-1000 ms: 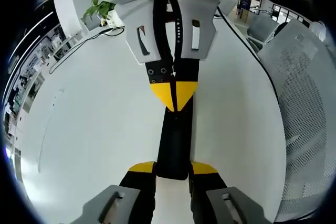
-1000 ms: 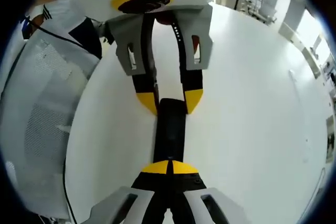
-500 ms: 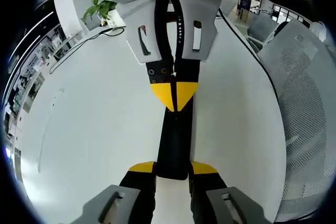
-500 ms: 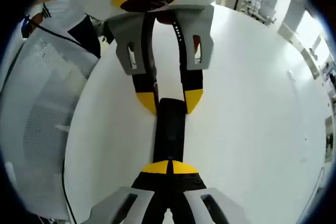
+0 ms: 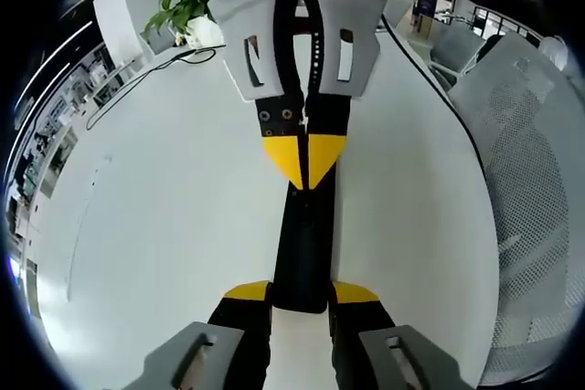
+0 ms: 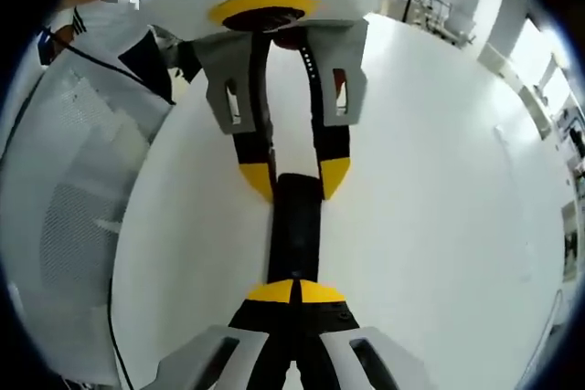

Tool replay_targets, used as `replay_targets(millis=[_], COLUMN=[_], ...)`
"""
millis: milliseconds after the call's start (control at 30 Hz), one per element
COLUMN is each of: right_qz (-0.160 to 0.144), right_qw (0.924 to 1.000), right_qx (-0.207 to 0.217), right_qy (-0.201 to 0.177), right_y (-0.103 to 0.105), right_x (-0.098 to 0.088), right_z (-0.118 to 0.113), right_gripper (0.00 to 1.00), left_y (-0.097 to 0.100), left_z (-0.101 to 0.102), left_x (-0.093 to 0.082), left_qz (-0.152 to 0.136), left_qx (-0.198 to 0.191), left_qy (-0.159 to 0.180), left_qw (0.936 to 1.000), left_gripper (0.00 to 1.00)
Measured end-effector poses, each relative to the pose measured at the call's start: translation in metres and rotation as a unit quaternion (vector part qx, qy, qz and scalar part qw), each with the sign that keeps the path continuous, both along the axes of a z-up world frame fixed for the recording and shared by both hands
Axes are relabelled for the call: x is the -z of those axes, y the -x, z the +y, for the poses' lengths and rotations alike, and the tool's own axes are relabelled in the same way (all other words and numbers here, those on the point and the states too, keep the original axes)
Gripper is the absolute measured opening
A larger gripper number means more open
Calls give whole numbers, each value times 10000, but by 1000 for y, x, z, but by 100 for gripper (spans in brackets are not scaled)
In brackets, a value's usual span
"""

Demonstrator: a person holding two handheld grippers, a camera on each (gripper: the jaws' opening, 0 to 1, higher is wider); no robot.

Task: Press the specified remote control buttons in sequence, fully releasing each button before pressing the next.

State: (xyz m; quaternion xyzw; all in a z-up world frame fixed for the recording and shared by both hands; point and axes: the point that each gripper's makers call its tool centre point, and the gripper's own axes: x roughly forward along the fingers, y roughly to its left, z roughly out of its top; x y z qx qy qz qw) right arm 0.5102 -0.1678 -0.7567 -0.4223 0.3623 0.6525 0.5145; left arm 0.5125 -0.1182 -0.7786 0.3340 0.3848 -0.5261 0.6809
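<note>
A slim black remote point(image 5: 303, 235) lies lengthwise on the white table point(image 5: 155, 226). My left gripper point(image 5: 300, 291) is shut on its near end, a yellow-tipped jaw on each long side. From the top of the left gripper view my right gripper point(image 5: 303, 166) reaches in, shut, its joined yellow tips resting on the remote's upper face. In the right gripper view the right gripper point(image 6: 294, 291) has its tips together on the remote point(image 6: 297, 235), and the left gripper point(image 6: 295, 175) clamps the far end. The buttons are hidden.
A grey mesh chair point(image 5: 530, 189) stands by the table's right edge, with a black cable point(image 5: 437, 89) running along it. A potted plant point(image 5: 180, 11) sits at the far left corner. A person's sleeve point(image 6: 110, 34) and the mesh chair point(image 6: 64, 216) show beside the table point(image 6: 439, 207).
My right gripper has shifted a little over the remote, with its tips still on it. The left gripper's hold and the remote are unchanged.
</note>
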Motion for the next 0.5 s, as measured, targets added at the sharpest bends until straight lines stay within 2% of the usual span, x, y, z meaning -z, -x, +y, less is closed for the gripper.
replay_targets(millis=[233,500], right_qz=[-137,-231], right_qw=[9997,9995], right_qx=[-27,27], right_qy=[-177,-194], right_y=[-1,-6], right_x=[-24,-29], right_z=[5,2], right_gripper=[0,0], left_y=[0,0], left_z=[-1,0], left_x=[-1,0], left_qz=[16,21], left_qx=[-4,4], left_qy=[-27,-50], left_qw=[10000,10000], left_gripper=[23,23])
